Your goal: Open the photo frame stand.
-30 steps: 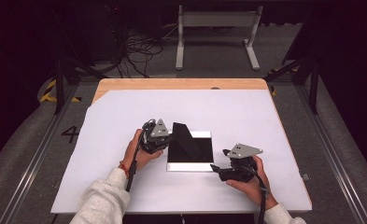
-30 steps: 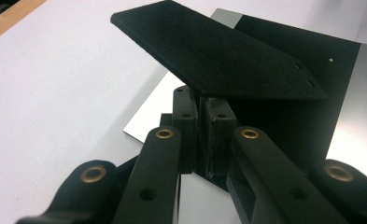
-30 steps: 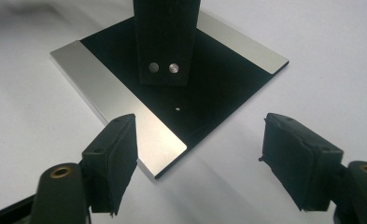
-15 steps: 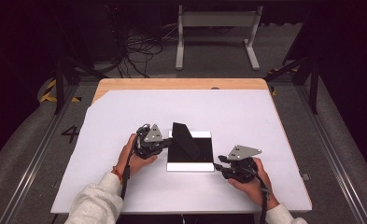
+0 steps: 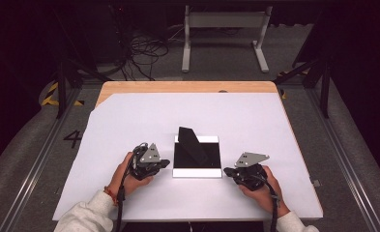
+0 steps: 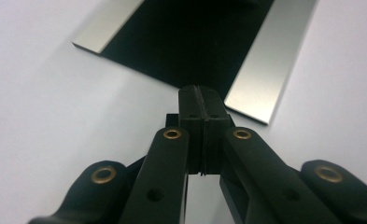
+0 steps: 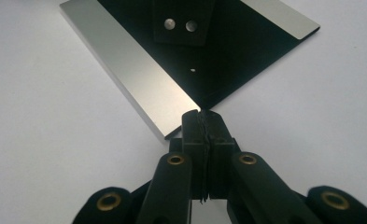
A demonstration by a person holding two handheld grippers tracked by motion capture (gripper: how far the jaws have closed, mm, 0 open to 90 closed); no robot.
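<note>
Item: black plate [image 5: 197,153] with silver strips along two opposite edges and a raised black flap [image 5: 190,140], lying flat mid-tabletop [image 5: 129,116] on the white sheet. Left claw [image 5: 164,163]: jaws pressed together on nothing, just beside the plate's left edge. Right claw [image 5: 227,170]: jaws just closing, now pressed together on nothing, tips at the plate's near right corner.

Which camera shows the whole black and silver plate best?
The high view: the black and silver plate lies whole between both grippers, its black upright piece on top. The left gripper view catches one end; the right gripper view shows a corner with two screws.
</note>
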